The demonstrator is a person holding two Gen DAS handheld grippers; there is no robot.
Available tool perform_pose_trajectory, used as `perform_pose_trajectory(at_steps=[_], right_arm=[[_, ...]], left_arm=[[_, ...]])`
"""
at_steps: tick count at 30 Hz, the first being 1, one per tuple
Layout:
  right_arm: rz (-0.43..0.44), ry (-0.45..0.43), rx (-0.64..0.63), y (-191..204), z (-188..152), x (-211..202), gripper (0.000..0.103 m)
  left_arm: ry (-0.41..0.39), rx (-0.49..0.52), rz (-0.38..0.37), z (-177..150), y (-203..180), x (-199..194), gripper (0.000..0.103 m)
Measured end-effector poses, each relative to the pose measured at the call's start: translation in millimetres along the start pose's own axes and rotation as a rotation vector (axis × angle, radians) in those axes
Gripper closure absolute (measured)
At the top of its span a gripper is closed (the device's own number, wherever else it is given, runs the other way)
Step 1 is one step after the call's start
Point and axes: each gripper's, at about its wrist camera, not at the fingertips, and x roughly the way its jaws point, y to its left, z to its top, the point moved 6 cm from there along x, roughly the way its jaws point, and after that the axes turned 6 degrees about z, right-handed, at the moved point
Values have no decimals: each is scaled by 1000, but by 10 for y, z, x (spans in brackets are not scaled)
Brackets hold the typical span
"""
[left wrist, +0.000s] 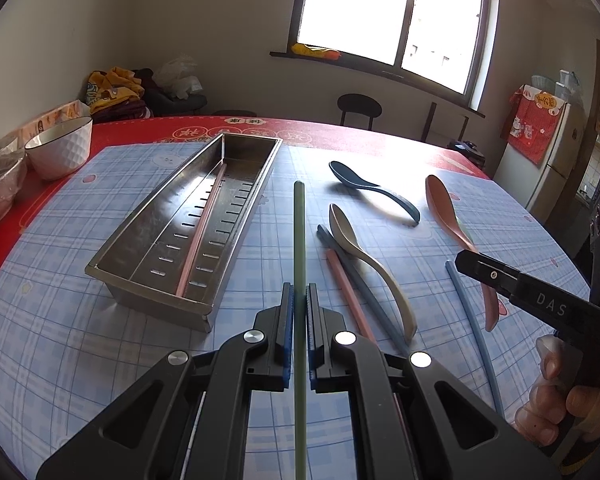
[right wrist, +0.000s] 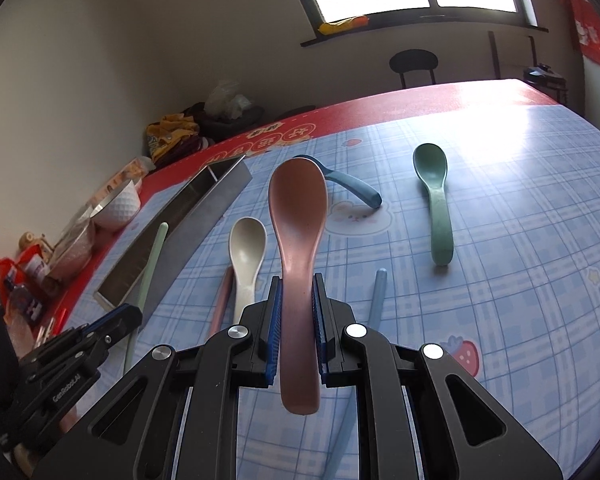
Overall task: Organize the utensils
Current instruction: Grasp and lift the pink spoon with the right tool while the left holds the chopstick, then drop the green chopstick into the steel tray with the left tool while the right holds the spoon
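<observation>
Chopstick point(left wrist: 300, 240) lengthwise between fingers point(left wrist: 287, 312), tip away.

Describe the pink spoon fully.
The pink spoon is matte, plastic-looking, salmon pink, with a deep oval bowl and a thick handle with a rounded end. The right gripper is shut on its handle, bowl pointing forward, handle end sticking back past the blue pads. It looks lifted above the table; only the pads are seen touching it.
</observation>
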Motion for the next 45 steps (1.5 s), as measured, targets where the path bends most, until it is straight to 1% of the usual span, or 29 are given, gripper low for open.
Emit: perform_pose_trajectory(at_steps=[3,7,12,15,18,20,22,24,26,28,30,31,33,36,38,40,42,45], right_arm=[[11,-1,-3,10,-13,-11,89],[24,-3,3,3,-17,-15,89],[39,-8,29,-46,-25,-28,89],[43,-9,21,-45,-28,-33,89],[50,-4,22,-46,-30,-24,89],[62,-1,31,-59,-30,-17,89],[68,1,41,-71,-28,-13,89],[72,1,44,-78,-24,-7,89],[74,-1,45,-73,-22,-8,89],[74,-4,48,-75,-24,-12,89],[75,-8,56,-85,-25,-18,89],[76,-9,59,-91,-28,-22,89],[79,-13,64,-96,-33,-35,89],[83,-13,64,-94,-41,-43,89],[85,-12,64,-94,-44,-43,89],[86,-9,66,-96,-44,-38,89],[89,-4,66,-97,-39,-25,89],[90,-4,64,-94,-37,-17,89]], left_arm=[[-1,11,-5,-2,-18,-21,97],[6,-9,-20,67,38,-59,97],[5,-38,-38,242,208,-143,97],[8,-50,-41,393,342,-141,97],[5,-59,-27,593,488,-122,97],[-14,-56,-14,767,572,-126,97],[-40,-28,6,954,616,-119,97],[-75,3,43,1150,641,-87,97],[-92,26,64,1313,645,0,97],[-103,38,68,1427,636,124,97],[-130,49,104,1497,630,253,97],[-126,53,111,1501,624,342,97],[-91,54,112,1475,601,528,97],[-31,41,94,1399,594,767,97],[21,27,69,1328,583,893,97],[67,37,73,1247,572,990,97],[95,53,80,1180,567,1052,97],[135,62,69,1103,558,1104,97]])
